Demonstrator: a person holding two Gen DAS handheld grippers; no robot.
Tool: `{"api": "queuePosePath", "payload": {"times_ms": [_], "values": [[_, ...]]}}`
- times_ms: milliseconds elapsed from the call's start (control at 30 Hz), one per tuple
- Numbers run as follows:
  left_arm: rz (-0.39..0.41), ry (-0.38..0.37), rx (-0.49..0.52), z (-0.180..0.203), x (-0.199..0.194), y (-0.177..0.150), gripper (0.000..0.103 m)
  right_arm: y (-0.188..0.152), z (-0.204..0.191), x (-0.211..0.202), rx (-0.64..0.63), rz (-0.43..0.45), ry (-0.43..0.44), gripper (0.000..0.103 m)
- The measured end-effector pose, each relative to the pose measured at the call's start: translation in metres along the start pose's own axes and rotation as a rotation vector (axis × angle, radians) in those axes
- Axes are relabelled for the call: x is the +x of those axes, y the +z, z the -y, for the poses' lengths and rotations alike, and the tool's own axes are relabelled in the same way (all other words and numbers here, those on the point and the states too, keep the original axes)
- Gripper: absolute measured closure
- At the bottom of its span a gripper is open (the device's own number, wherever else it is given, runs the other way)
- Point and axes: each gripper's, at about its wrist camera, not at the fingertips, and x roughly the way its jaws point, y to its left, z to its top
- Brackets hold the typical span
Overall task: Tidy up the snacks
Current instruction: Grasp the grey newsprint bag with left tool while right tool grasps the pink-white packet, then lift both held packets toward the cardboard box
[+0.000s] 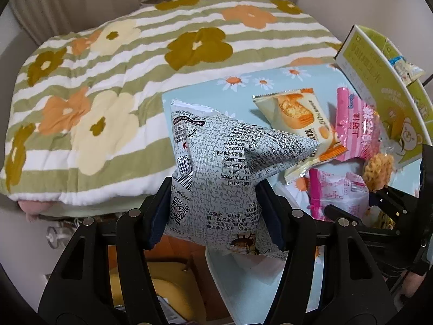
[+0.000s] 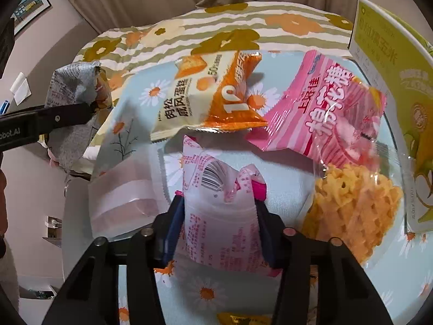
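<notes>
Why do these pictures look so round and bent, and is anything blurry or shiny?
Left wrist view: fisheye lens bows the striped floral quilt and leaves dark corners; the grey printed snack bag in the left gripper is sharp. Right wrist view: the clear bag of yellow lattice crisps looks soft with glare on its film; the yellow-green cardboard box curves.

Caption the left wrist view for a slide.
Left gripper clamps a grey printed snack bag above the daisy-print cloth.
</notes>
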Motion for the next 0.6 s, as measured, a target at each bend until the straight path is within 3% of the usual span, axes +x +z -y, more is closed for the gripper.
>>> {"api": "queuePosePath", "payload": {"times_ms": [333,600], "values": [[0.056,0.0,-0.016,0.012,-0.036,-0.004,0.045,-0.001,0.006,-0.037,-0.01,0.082,0.03,0.063],[0.116,-0.004,-0.027,0.035,-0.076,0.004,0.045,0.015,0.014,-0.1,-0.039,0.192,0.08,0.063]]}}
